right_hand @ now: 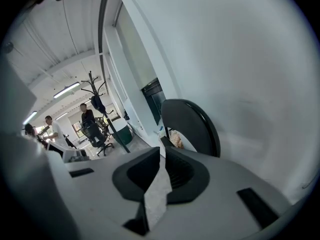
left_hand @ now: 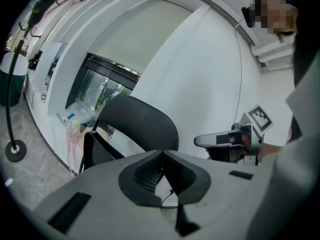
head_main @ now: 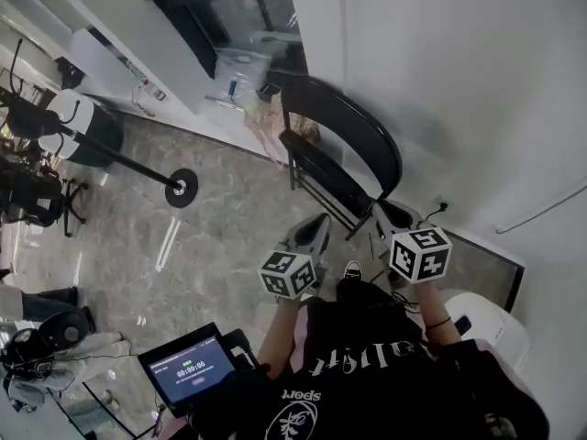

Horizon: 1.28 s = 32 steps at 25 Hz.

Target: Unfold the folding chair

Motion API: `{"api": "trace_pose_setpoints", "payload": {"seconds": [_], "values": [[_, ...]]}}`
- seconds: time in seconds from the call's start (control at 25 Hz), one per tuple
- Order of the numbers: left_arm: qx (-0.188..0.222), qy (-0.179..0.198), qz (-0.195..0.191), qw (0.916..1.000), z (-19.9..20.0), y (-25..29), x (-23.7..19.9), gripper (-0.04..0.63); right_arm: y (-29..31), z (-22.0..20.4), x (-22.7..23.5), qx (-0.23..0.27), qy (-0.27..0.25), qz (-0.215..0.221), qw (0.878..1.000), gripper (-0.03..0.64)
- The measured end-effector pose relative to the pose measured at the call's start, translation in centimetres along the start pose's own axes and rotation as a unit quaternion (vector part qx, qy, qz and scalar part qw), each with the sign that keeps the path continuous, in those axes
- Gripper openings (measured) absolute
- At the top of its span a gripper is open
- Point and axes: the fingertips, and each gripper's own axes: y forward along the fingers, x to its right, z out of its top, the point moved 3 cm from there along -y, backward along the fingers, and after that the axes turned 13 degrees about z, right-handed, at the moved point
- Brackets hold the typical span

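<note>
While both grippers hung in front of the person's torso, the folding chair [head_main: 341,150] stood w/ its seat tipped up against the backrest, not yet unfolded, feet on the marble floor [head_main: 215,246] close by the white wall [head_main: 459,81] and just right of a dark window [head_main: 246,21]. Whether the frame touched the wall couldn't be told.

Left gripper [head_main: 320,221]: jaws closed together, nothing btwn them; the left gripper view showed the pads meeting in a line w/ the chair's black backrest beyond. It pointed toward the chair, near it but apart.

Right gripper [head_main: 380,212]: jaws likewise closed on nothing, tips aimed at the chair's lower right side, near but no contact seen. In the right gripper view the rounded backrest rose just past the jaw tips.

The two grippers sat side by side, marker cubes [head_main: 420,253] facing up.

Elsewhere: a coat stand [head_main: 182,188] w/ round black base stood on the floor left of the chair, well apart. A small screen [head_main: 193,367] glowed at the lower left, near the person's left arm. Black office chair [head_main: 37,200] at far left edge.
</note>
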Motion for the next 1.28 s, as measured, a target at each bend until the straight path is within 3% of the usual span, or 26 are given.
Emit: {"api": "trace_pose_setpoints", "payload": {"seconds": [0.36, 0.6, 0.76, 1.0, 1.28], "values": [[-0.021, -0.042, 0.018, 0.9987, -0.7, 3.2, -0.4, 0.006, 1.1, 5.7, 2.8, -0.023, -0.062, 0.021, 0.998, 0.028], [-0.044, -0.049, 0.020, 0.9976, -0.4, 5.3, -1.9, 0.011, 2.8, 9.1, 3.7, -0.034, -0.098, 0.013, 0.995, 0.032], [-0.059, -0.054, 0.019, 0.9966, 0.4, 7.8, -4.0, 0.058, 5.1, 11.1, 5.1, -0.048, -0.108, 0.016, 0.993, 0.118], [-0.089, -0.091, 0.022, 0.9916, 1.5, 12.4, -8.2, 0.137, 9.6, 13.8, 7.7, -0.106, -0.154, 0.005, 0.982, 0.175], [-0.151, -0.154, 0.029, 0.9761, -0.4, 16.5, -12.3, 0.214, 14.5, 14.6, 9.6, -0.182, -0.169, 0.032, 0.968, 0.195]]}}
